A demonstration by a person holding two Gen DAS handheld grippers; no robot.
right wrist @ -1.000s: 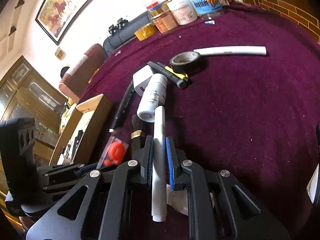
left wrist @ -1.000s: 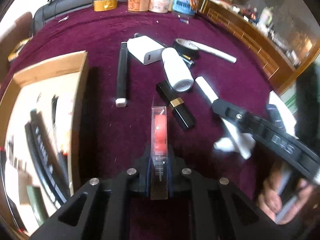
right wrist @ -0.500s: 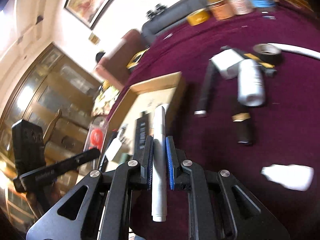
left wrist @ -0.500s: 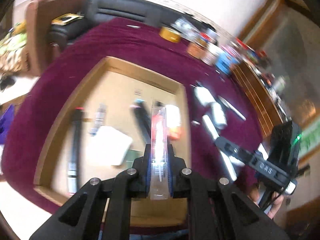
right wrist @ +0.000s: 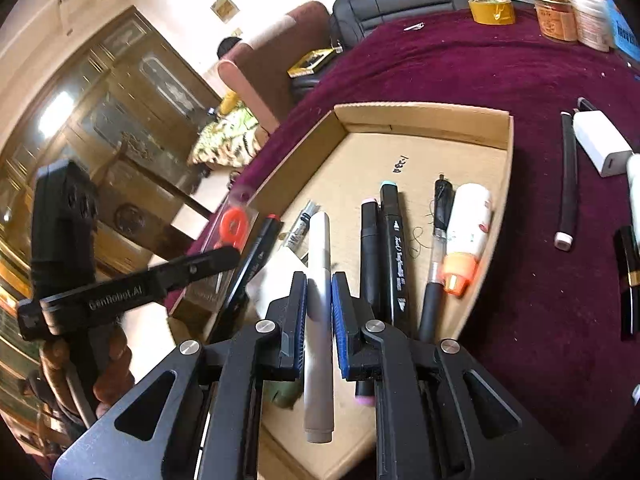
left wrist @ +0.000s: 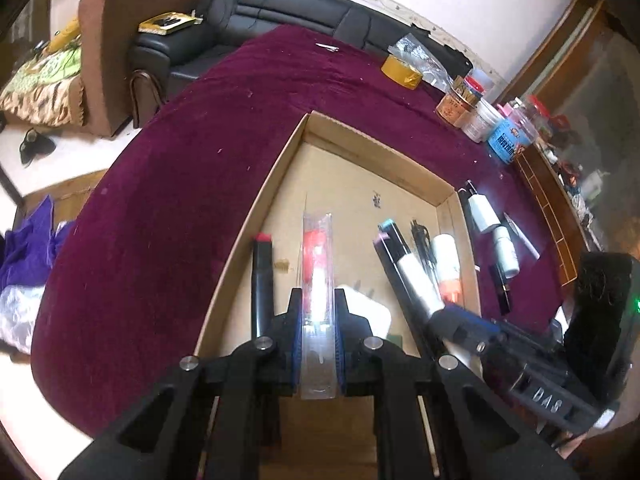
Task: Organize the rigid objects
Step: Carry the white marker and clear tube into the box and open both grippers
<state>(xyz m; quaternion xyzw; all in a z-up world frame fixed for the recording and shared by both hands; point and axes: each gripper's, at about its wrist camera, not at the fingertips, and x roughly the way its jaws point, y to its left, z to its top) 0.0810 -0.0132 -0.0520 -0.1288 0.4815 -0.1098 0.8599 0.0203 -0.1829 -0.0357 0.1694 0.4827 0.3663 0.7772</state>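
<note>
My left gripper [left wrist: 317, 320] is shut on a clear plastic pack with a red item inside [left wrist: 317, 264] and holds it above the cardboard box [left wrist: 368, 156]. The pack also shows in the right wrist view [right wrist: 234, 224] at the box's left wall. My right gripper [right wrist: 319, 300] is shut on a white pen [right wrist: 319, 264] and holds it over the box [right wrist: 424, 118]. In the box lie black markers [right wrist: 394, 248], a black pen [right wrist: 436, 248], a white tube with an orange cap [right wrist: 466, 232] and a white block [left wrist: 370, 312].
On the maroon cloth right of the box lie a white charger [right wrist: 604, 148], a black stick [right wrist: 568, 184], a black and gold tube [right wrist: 628, 276] and a white bottle [left wrist: 505, 252]. Jars [left wrist: 460, 100] and yellow tape [left wrist: 402, 72] stand at the far edge. A sofa [left wrist: 280, 8] is behind.
Both grippers have swung left from the loose objects on the cloth to above the box, each carrying its object. The box now fills the middle of both views.
</note>
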